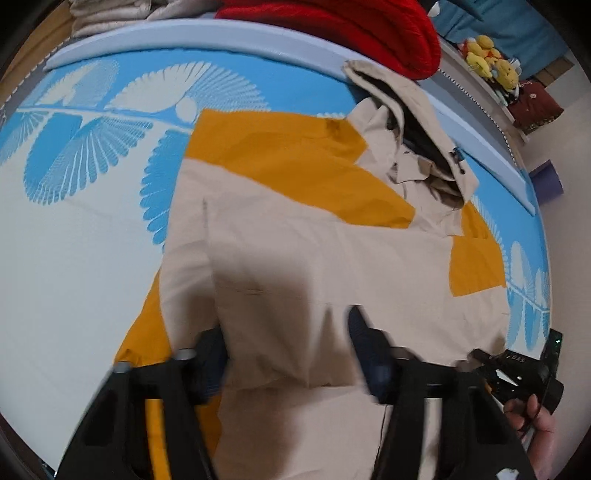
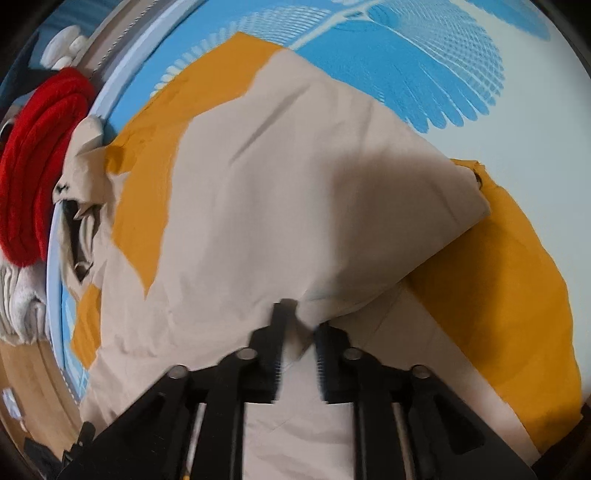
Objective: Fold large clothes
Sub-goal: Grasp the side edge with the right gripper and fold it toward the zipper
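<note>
Crowding the jacket [image 1: 295, 240]: red knitwear [image 1: 332, 29]; both hand-held grippers' grips cannot be told.

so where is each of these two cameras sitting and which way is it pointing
Left wrist view: on the left gripper, looking steeply down at the beige and mustard jacket on the blue-patterned bed; its own jaws show, plus a hand holding the other gripper at the lower right.
Right wrist view: on the right gripper, looking steeply down at the jacket's folded beige panel; only its own jaws show, with a fold of fabric between them.
Shared: the jacket, its hood, the red knit and the bed.
</note>
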The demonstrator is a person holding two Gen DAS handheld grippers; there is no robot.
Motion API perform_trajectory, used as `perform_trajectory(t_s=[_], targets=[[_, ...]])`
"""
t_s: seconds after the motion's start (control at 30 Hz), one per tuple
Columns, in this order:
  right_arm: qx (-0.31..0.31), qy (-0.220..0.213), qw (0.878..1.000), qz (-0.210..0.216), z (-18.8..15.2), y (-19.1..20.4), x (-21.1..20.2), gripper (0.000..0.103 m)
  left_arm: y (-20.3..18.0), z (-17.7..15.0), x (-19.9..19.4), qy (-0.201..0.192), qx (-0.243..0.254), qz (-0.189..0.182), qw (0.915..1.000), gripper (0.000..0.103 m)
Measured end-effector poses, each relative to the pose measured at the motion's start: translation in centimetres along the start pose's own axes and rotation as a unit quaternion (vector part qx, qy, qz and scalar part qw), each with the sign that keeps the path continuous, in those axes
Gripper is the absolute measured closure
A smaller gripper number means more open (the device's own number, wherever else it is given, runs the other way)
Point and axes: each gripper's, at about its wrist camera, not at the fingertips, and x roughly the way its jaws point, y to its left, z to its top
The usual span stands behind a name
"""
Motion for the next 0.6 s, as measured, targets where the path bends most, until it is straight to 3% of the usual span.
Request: perform_trajectory(t_s=[0.03,0.07,0.2,0.33,0.43,0.53,0.6], targets=[[-0.004,-0.001,1.0,-0.001,-0.3,0.2,-0.2,0.074,0.3,0.0,0.0,0.0,0.005,0.01,0.9999,0.089],[-0.006,-0.002,1.0,-0.003,-0.5,0.4,-0.5,0.073,0.6,0.0,-0.1,-0.004,0.009,0.019,0.9998,0.091],[-0.017,-0.018,1.0,-0.007,-2.1,1.2,-2.2,0.073,1.3,0.3,-1.5,-0.032,0.011,0.029,0.999,0.091],[-0.061,-0.053,0.997,0.0,-4.4,3.2,-4.1,0.073,2.3,0.6,-1.7,-0.039,0.006,0.088,0.9954,0.081],[-0.09,-0.056,0.994,0.019,-5.8,4.7,-4.8,0.073,2.5,0.8,-2.5,-0.063,0.006,0.134,0.989,0.075],[-0.108,-0.074,0.991,0.032,-6.2,5.7,-5.9,0.073,1.4,0.8,-3.2,-0.083,0.031,0.114,0.9895,0.073],[-0.116,-0.09,0.988,0.041,-5.6,6.1,-6.7,0.073,0.8,0.7,-2.6,-0.069,0.039,0.086,0.9931,0.072]])
